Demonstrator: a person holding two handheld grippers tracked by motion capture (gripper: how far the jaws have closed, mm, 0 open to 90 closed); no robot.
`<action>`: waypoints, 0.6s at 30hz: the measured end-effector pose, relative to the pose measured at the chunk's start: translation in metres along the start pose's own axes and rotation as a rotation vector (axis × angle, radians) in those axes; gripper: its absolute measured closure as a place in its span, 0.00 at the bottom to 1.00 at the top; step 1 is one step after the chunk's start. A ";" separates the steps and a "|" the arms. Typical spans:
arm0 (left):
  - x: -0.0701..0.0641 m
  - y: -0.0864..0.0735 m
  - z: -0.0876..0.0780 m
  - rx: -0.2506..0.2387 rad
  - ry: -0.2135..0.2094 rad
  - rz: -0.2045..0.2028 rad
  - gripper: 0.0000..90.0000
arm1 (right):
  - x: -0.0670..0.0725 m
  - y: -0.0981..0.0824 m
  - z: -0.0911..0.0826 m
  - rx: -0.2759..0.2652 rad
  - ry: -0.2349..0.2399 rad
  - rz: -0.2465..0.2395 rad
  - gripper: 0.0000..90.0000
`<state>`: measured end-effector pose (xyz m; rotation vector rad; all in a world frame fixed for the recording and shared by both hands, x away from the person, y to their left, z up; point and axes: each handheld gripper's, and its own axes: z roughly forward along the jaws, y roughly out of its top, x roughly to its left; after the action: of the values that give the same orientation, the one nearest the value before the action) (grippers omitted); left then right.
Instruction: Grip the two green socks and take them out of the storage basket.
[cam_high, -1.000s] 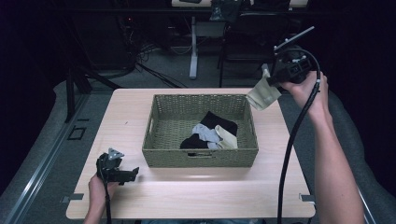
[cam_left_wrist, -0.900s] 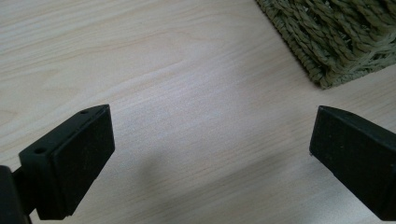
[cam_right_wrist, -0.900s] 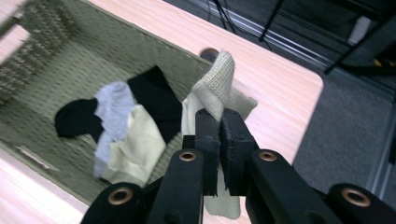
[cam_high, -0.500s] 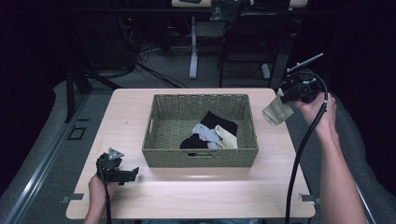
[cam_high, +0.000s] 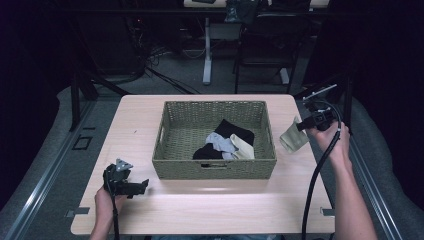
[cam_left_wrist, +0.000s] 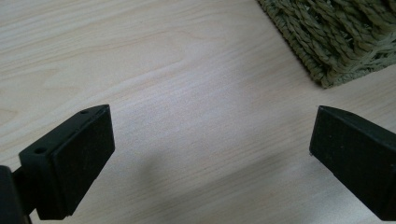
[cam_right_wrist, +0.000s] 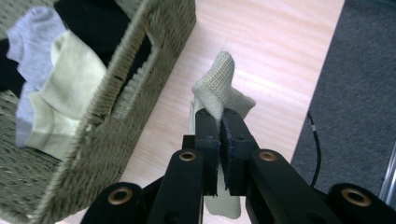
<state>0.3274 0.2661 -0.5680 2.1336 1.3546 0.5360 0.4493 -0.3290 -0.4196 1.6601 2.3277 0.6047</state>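
My right gripper (cam_high: 301, 125) (cam_right_wrist: 218, 115) is shut on a pale green sock (cam_high: 293, 138) (cam_right_wrist: 217, 88), which hangs just right of the woven basket (cam_high: 215, 169) (cam_right_wrist: 100, 135), low over the table. Inside the basket lie black (cam_high: 235, 131), grey (cam_high: 220, 142) (cam_right_wrist: 32, 32) and pale yellow socks (cam_high: 243, 148) (cam_right_wrist: 65, 79). At the table's front left my left gripper (cam_high: 142, 187) (cam_left_wrist: 210, 158) rests close to the tabletop with its jaws wide apart and nothing between them. A corner of the basket (cam_left_wrist: 336, 37) shows ahead of it.
The light wooden table (cam_high: 225, 205) has bare room in front of and left of the basket. Its right edge (cam_right_wrist: 327, 65) borders grey floor, close to the hanging sock. Chairs and desk legs (cam_high: 207, 45) stand beyond the far edge.
The right hand has come down and slightly toward me with the pale green sock, from above the basket's far right corner to low beside its right wall. The left gripper has stayed put.
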 end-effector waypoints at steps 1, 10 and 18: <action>0.000 0.000 0.000 0.000 0.000 0.000 0.00 | 0.000 0.000 0.000 0.000 0.000 0.000 0.96; 0.000 0.000 0.000 0.000 -0.001 0.001 0.00 | 0.003 -0.017 0.046 0.075 0.017 0.011 0.96; 0.000 0.000 0.000 0.000 0.000 0.001 0.00 | 0.004 -0.026 0.072 0.106 0.059 0.034 0.94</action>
<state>0.3274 0.2661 -0.5682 2.1343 1.3540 0.5363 0.4557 -0.3180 -0.4954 1.7530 2.4163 0.5530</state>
